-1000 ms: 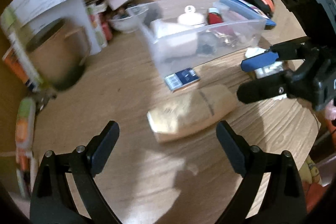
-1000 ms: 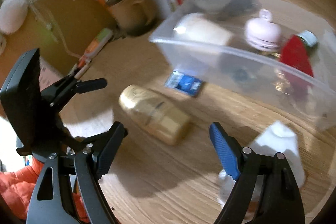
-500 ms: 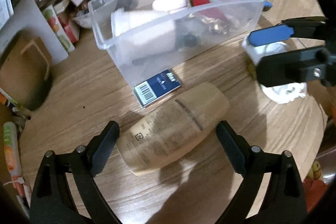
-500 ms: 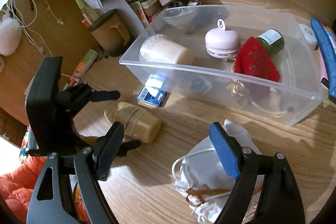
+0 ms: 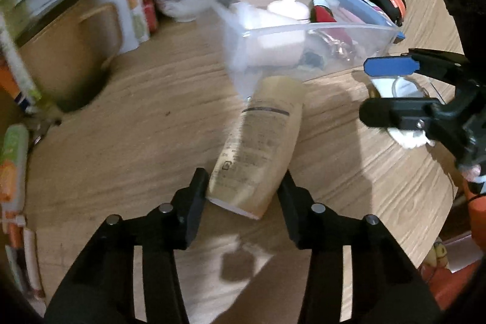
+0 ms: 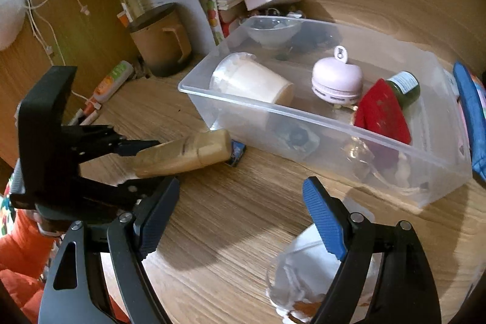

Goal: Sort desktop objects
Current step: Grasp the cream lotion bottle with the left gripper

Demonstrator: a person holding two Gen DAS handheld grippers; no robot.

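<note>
Access around the bin: partly obstructed

Bare desk (image 6: 231,220) lies open between both grippers. Clear bin (image 6: 334,123) blocks ahead; tan bottle (image 5: 261,148) lies against its near wall. White pouch (image 6: 303,272) sits beneath the right gripper (image 6: 240,217). Brown mug (image 6: 161,41) and clutter crowd the far-left corner.

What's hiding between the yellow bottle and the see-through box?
A small blue card packet lies on the desk, partly under the bottle cap, beside the box. Right wrist view shows it.

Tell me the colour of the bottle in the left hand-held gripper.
Beige bottle, clearest in the left wrist view.
</note>
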